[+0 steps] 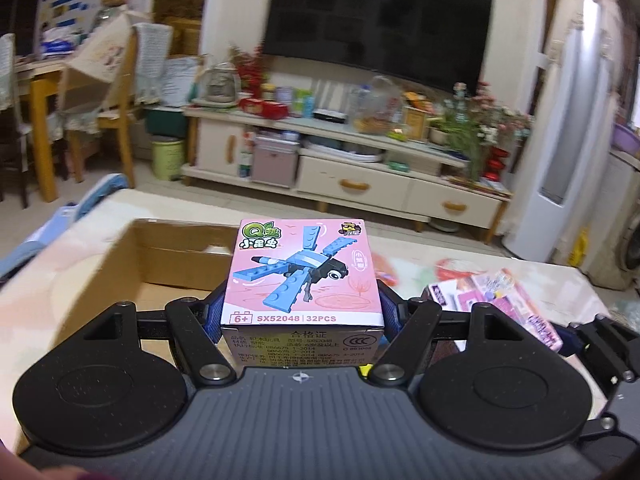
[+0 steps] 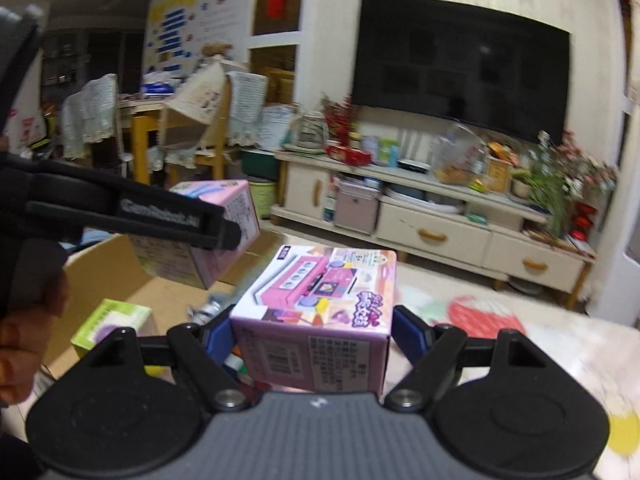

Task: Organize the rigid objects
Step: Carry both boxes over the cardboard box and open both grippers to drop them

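Note:
My left gripper (image 1: 303, 304) is shut on a pink dragonfly brick-set box (image 1: 304, 272), its blue pads pressing both sides. The box hangs in front of an open cardboard carton (image 1: 180, 236). In the right wrist view the same dragonfly box (image 2: 224, 216) is held above the carton (image 2: 108, 256), with one black finger (image 2: 176, 220) of the left gripper across it. My right gripper (image 2: 314, 328) is shut on a pink toy-oven box (image 2: 320, 312), lifted off the table to the right of the carton. That oven box (image 1: 516, 304) shows at the right of the left wrist view.
A green box (image 2: 112, 328) and a small metallic item (image 2: 212, 308) lie inside the carton. A patterned cloth (image 2: 540, 344) covers the table. Beyond stand a TV cabinet (image 1: 360, 184), a wall TV (image 1: 376, 20) and wooden chairs (image 1: 104, 120). A hand (image 2: 24, 352) grips the left gripper.

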`<state>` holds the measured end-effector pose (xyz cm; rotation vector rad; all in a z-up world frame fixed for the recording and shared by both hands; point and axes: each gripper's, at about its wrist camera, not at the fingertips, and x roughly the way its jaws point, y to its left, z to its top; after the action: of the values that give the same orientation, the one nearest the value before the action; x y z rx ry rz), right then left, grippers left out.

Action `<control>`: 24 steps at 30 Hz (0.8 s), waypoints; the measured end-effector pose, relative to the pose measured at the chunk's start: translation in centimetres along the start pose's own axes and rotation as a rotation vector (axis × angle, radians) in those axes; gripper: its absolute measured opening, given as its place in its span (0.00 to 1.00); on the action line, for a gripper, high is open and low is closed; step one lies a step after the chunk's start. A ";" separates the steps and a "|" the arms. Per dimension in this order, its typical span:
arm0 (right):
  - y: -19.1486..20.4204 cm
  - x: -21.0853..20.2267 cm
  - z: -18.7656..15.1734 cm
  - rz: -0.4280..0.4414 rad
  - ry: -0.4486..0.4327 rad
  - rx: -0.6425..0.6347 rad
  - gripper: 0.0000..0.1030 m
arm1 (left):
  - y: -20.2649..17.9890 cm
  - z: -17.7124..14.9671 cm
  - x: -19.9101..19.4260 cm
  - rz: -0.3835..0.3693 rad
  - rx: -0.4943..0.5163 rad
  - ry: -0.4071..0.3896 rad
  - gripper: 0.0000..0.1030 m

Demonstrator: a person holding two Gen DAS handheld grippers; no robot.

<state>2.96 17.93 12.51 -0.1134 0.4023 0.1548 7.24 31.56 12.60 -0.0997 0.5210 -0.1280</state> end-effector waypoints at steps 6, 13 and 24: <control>2.7 3.1 2.4 0.070 -0.012 -0.088 0.77 | 2.4 0.2 1.7 0.098 -0.052 0.037 0.85; 5.6 7.1 3.1 0.126 0.027 -0.191 0.77 | 4.4 0.7 2.6 0.168 -0.090 0.072 0.85; 7.8 9.8 2.8 0.170 0.081 -0.323 0.78 | 4.5 -0.2 3.4 0.204 -0.128 0.146 0.85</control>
<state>11.60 27.27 10.58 -0.4052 0.4659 0.3840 10.51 35.51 10.20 -0.1627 0.6821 0.0981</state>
